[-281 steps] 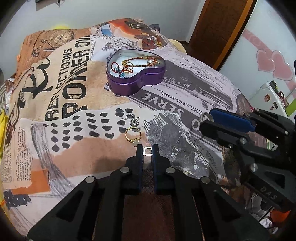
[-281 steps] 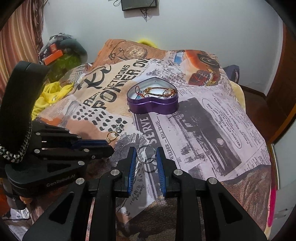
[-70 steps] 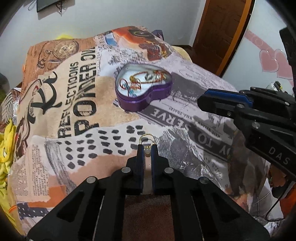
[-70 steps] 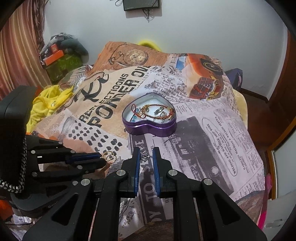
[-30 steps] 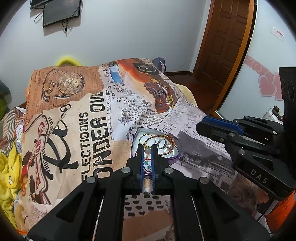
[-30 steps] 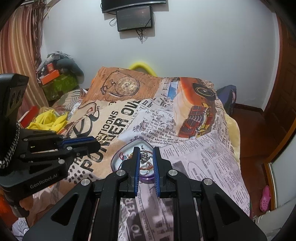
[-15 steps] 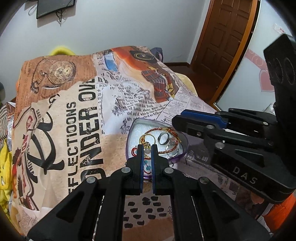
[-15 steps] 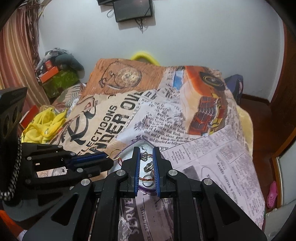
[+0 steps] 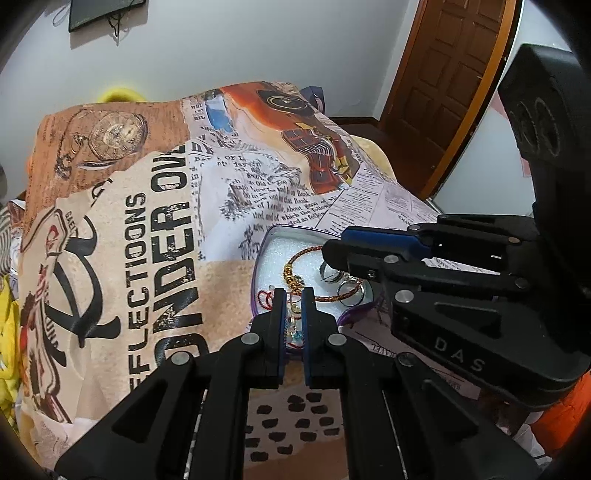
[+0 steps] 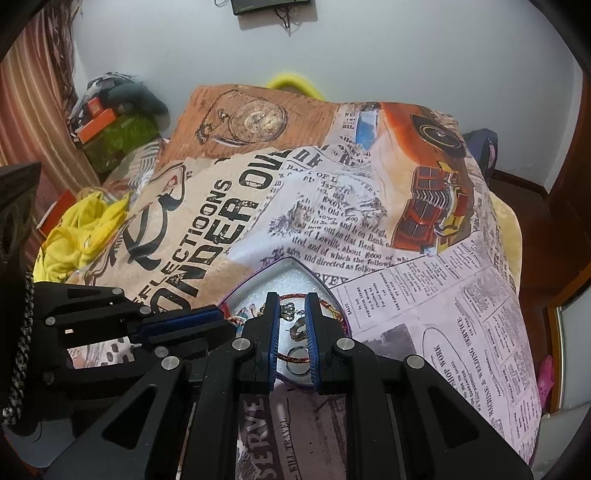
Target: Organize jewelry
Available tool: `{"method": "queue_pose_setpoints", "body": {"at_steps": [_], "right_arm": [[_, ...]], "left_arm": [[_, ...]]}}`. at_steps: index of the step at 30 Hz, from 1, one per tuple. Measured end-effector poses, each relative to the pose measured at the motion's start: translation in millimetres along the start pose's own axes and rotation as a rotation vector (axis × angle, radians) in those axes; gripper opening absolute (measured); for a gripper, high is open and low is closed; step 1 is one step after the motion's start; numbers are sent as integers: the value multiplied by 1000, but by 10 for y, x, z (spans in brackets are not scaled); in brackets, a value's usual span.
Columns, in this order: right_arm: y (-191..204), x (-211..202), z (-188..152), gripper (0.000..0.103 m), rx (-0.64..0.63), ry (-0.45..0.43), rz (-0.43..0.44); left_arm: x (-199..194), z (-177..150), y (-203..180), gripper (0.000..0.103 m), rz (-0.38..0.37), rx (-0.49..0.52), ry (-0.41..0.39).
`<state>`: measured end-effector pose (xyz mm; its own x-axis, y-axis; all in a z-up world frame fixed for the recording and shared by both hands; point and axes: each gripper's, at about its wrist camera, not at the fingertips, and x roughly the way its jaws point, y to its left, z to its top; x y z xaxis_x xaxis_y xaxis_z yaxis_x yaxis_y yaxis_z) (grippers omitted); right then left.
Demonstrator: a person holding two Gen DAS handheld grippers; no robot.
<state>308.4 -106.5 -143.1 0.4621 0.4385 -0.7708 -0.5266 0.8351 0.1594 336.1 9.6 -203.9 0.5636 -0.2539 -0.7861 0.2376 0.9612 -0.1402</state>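
A purple heart-shaped tin [image 9: 260,254] with a white foam lining [image 10: 291,278] lies on the bed. It holds a gold and red bracelet [image 9: 299,258], silver rings [image 9: 351,288] and other small pieces. My left gripper [image 9: 293,295] hangs over the tin's near edge, nearly closed on a gold ring [image 9: 294,301]. My right gripper [image 10: 291,308] is over the tin, jaws a little apart, with a small silver crown charm [image 10: 289,309] between the fingertips. Silver rings [image 10: 298,365] lie in the tin below it.
The bed is covered by a printed newspaper-style blanket [image 9: 155,229]. Yellow cloth [image 10: 81,229] and boxes [image 10: 99,122] lie at the left. A wooden door [image 9: 450,81] stands at the right. A dark screen [image 10: 269,5] hangs on the far wall.
Both grippers have moved forward and down over the tin. The right jaws have opened slightly around the crown charm. The right gripper now covers the tin's right side in the left wrist view.
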Motion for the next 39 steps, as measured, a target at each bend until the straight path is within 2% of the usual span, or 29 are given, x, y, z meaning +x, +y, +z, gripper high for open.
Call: {"method": "queue_pose_setpoints", "body": {"at_steps": [9, 12, 17, 21, 25, 28, 33, 36, 39], "right_arm": [[32, -209, 10, 16, -9, -22, -20], [72, -399, 10, 16, -20, -52, -33], [198, -804, -9, 16, -46, -135, -72], [320, -1241, -33, 16, -59, -237, -105], [478, -1819, -116, 16, -65, -382, -133], [610, -2267, -222, 16, -66, -505, -142], [840, -2893, -494, 16, -68, -691, -156], [952, -3076, -615, 18, -71, -756, -175], [1062, -3210, -739, 34, -61, -814, -198]], "left_arm": [[-252, -7, -2, 6, 15, -8, -24], [-445, 5, -38, 8, 20, -4, -55], [-901, 11, -173, 16, 40, 9, -140], [-1378, 8, -336, 19, 68, 26, -242], [-1936, -43, -517, 30, 100, 38, -373], [-2382, -126, -650, 32, 116, 36, -483], [-2970, -366, -857, 41, 152, 34, -650], [-3236, -543, -965, 49, 189, 36, -740], [-3407, -692, -1023, 61, 199, 20, -801]]}}
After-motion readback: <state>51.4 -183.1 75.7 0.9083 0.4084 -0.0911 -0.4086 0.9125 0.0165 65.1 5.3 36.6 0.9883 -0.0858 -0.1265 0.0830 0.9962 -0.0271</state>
